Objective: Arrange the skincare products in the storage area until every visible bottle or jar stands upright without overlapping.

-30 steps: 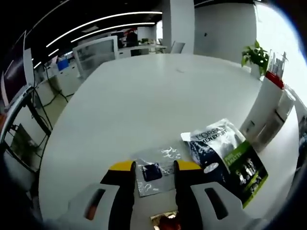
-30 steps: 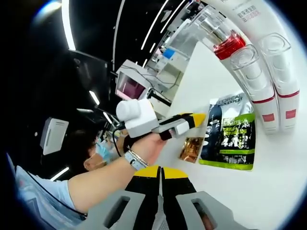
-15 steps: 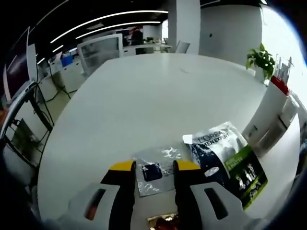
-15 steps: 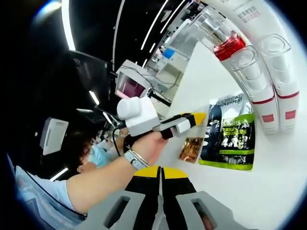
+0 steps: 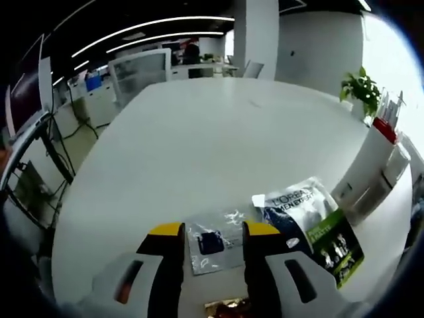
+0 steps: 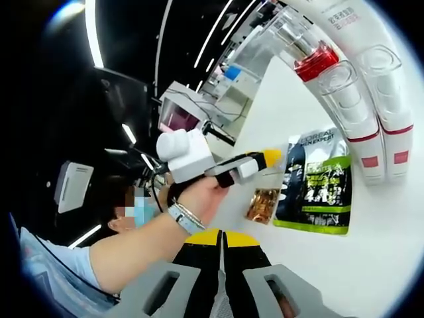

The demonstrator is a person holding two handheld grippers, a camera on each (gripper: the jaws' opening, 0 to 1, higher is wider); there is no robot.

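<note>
- White tabletop [image 5: 199, 139] is seen in an office.
- Left gripper [image 5: 211, 229], held spread apart, hangs over a clear sachet [image 5: 213, 245].
- Right gripper [image 6: 222, 236] is pressed closed, empty.
- Dark green-banded pouch [image 6: 318, 185] lies flat beside white bottles [image 6: 371, 126] near the tabletop's edge.

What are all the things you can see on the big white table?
White round table: one, holds everything.
Black and green flat L'Oreal sachet: one, lying flat right of the left gripper.
Clear plastic sachet with a dark patch: one, flat between the left gripper's jaws.
Amber shiny packet: one, beside the L'Oreal sachet.
White bottles with clear caps: several, one with a red collar, standing past the sachet.
Green potted plant: one, far table edge.
Left gripper: yellow tips, open.
Right gripper: yellow tips, shut.
Person's hand: holding the left gripper.
</note>
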